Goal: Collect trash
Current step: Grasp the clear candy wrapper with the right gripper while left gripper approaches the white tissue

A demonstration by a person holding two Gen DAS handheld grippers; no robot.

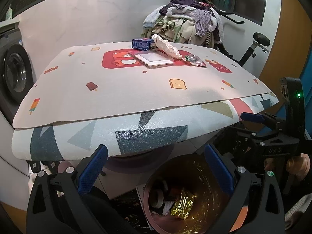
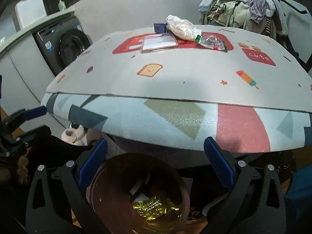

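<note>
Left gripper [image 1: 156, 167] and right gripper [image 2: 156, 161] both wide open and empty above the bin [image 1: 150, 212], gold wrapper [image 1: 182, 206] inside, clear wrapper [image 1: 195, 60] far on the counter [image 1: 126, 89].

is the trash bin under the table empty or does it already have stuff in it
Not empty. The trash bin already holds a crumpled gold foil wrapper, a roll of tape and some white scraps; it is far from full.

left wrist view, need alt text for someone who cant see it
The open left gripper hovers over a brown trash bin holding a gold foil wrapper. Beyond it, a patterned table carries a crumpled plastic bag, a green wrapper, a clear case and a blue box.
</note>
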